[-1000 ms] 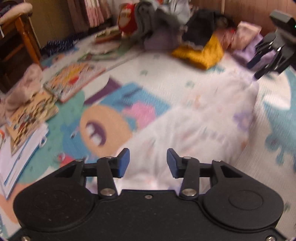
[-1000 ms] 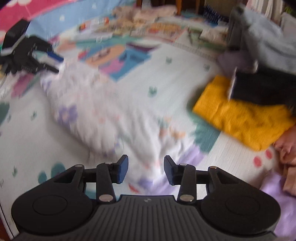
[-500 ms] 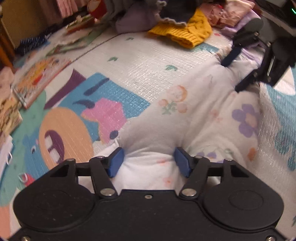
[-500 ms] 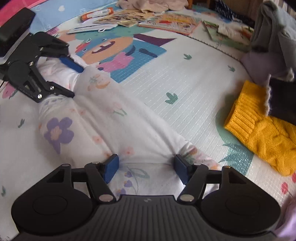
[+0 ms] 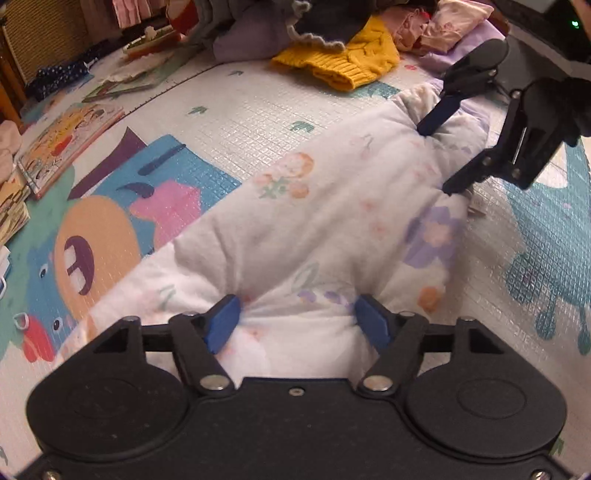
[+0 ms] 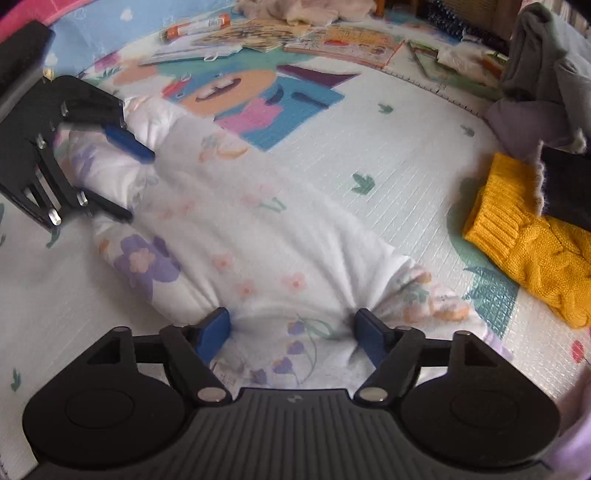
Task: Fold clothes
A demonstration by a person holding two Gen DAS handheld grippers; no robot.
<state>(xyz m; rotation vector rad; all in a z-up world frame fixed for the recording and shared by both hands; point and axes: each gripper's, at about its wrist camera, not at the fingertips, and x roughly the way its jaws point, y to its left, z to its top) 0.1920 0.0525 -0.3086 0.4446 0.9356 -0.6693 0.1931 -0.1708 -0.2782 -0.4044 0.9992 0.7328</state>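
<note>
This is a home, most likely a child's play room or a living room floor. The floor is covered by a soft play mat (image 5: 236,110) with cartoon monsters and little trees printed on it. Picture books (image 5: 66,136) lie open and stacked at the mat's edge, and a marker (image 6: 195,27) lies beside them. A pile of clothes (image 5: 280,33) sits at the far side, with a yellow sweater (image 6: 532,240) and pink garments. A wooden chair leg (image 5: 7,85) stands at the edge.

No readable text — picture books (image 6: 343,38) and tube (image 6: 195,27) labels too blurred
</note>
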